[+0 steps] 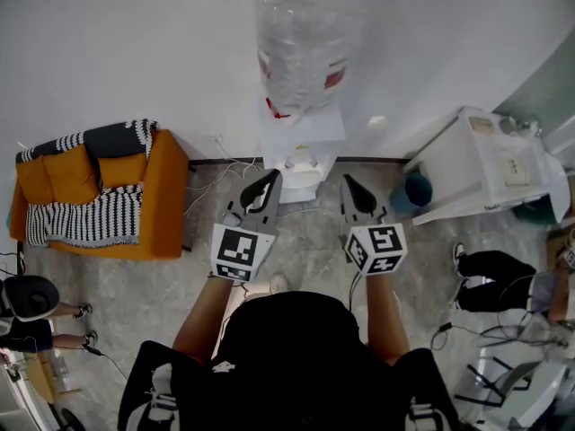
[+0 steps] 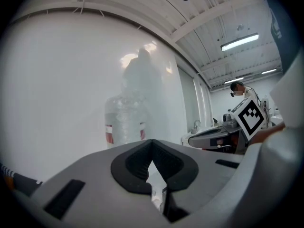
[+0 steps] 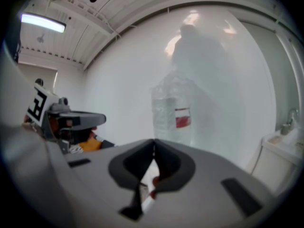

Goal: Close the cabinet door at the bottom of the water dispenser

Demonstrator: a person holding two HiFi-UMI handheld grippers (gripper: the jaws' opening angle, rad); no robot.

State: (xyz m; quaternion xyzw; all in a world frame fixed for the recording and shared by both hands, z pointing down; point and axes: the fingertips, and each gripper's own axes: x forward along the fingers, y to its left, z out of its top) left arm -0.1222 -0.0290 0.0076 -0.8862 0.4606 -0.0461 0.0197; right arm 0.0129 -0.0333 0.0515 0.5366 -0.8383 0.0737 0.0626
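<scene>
Water dispenser [image 1: 302, 140] stands vs. the white wall [image 1: 135, 43], straight ahead of the person, w/ the big clear bottle [image 1: 305, 43] on top. It sits btwn the orange sofa [image 1: 166, 196] on the left and a white unit [image 1: 467, 164] on the right. Seen from steeply above, only its top and tap area show. The bottom cabinet door can't be made out in any view.

L tool [image 1: 269, 180] and R tool [image 1: 349, 183] are held side by side over the grey floor [image 1: 314, 250], both aimed at the dispenser, near it but not touching.

L tool: tips pressed together, nothing btwn the pads. Only a small diamond gap sits below the tips, w/ the dispenser's white showing through.

R tool: same, tips meeting and nothing held. White and a bit of red from the dispenser's front show through its gap.

Both gripper views show the bottle right above the jaws.

Striped b/w blanket [image 1: 85, 218] is draped on the sofa. Blue bin [image 1: 418, 189] sits beside the white unit. Loose cables [image 1: 216, 178] lie along the wall base.
</scene>
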